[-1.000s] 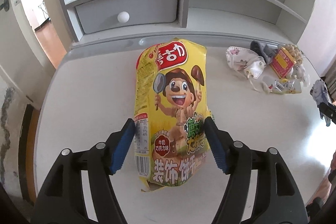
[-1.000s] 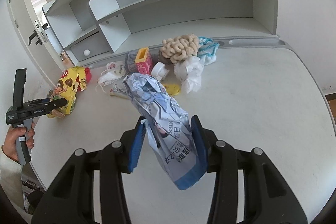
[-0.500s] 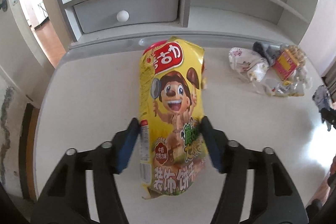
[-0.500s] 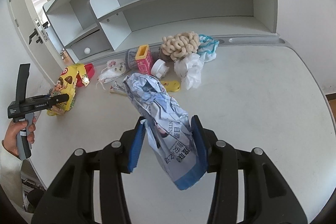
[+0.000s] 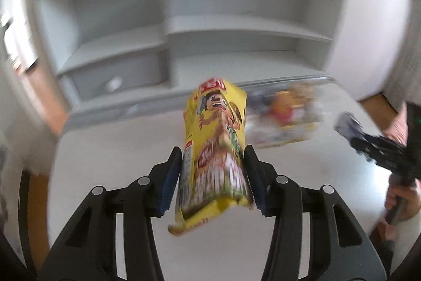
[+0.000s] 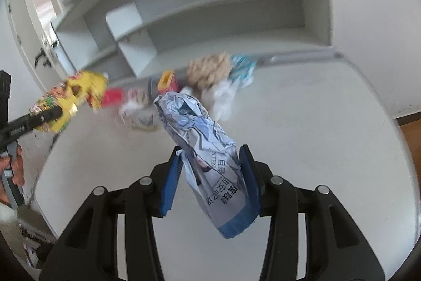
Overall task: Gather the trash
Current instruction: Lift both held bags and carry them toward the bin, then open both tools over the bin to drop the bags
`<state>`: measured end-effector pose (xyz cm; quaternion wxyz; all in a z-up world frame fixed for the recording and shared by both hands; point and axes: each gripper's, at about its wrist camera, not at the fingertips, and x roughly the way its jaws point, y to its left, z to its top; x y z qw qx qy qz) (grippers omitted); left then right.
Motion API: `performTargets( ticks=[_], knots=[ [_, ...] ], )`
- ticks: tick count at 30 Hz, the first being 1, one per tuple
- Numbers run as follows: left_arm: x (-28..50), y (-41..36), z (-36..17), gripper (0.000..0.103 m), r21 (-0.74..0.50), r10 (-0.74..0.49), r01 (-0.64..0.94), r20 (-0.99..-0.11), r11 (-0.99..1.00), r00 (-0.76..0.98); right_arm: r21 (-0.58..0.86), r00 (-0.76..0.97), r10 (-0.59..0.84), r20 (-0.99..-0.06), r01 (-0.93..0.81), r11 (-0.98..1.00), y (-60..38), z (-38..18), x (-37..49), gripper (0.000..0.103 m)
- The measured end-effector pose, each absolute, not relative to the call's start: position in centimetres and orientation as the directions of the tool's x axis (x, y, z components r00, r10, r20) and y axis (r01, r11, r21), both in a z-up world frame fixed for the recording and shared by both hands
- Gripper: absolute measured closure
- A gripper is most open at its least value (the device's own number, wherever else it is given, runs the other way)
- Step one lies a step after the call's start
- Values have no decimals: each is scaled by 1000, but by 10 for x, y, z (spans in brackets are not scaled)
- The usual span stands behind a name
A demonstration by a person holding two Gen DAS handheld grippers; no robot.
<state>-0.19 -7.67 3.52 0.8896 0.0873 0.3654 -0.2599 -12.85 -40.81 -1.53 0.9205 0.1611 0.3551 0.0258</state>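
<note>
My left gripper is shut on a yellow snack bag with a cartoon figure and holds it lifted above the white table. The bag also shows at the left of the right wrist view. My right gripper is shut on a crumpled blue-and-white paper bag, held above the table. The right gripper shows at the right edge of the left wrist view. A blurred pile of trash lies at the back of the table.
The pile holds a red-yellow box, a beige knotted thing, white wrappers and a blue-white wrapper. A grey shelf unit with a drawer stands behind the table. Both views are motion-blurred.
My left gripper closed on the yellow snack bag and lifted it off the table, swinging right. My right gripper keeps its paper bag and has shifted slightly.
</note>
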Motion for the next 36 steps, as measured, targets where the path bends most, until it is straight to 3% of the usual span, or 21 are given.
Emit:
performTargets(
  ticks=[7,14,22,24,28,36],
  knots=[
    [-54,-190,57,60,4,-581,761,-644,648,498,275,794,-75,-604,296,915,-488,22,-240,58],
    [-150,-308,52,60,-50,-717,950,-668,309,199,336,713,-245,-657,569,751,-567,-3,-379,58],
    [-313,-426,-69,60,-78,-524,989,-841,-128,-134,513,605,-91,-791,737,439,-639,-139,-470,58],
    [-330,-443,-106,61,-76,-485,988,-865,-135,-133,547,603,-39,-797,746,380,-646,-172,-480,58],
    [-318,-468,-171,64,-201,-385,978,-899,-58,-208,592,597,70,-799,761,267,-657,-241,-485,59],
    [-287,-474,-218,64,-214,-305,976,-933,43,-191,617,581,212,-786,756,219,-650,-301,-473,59]
  ],
)
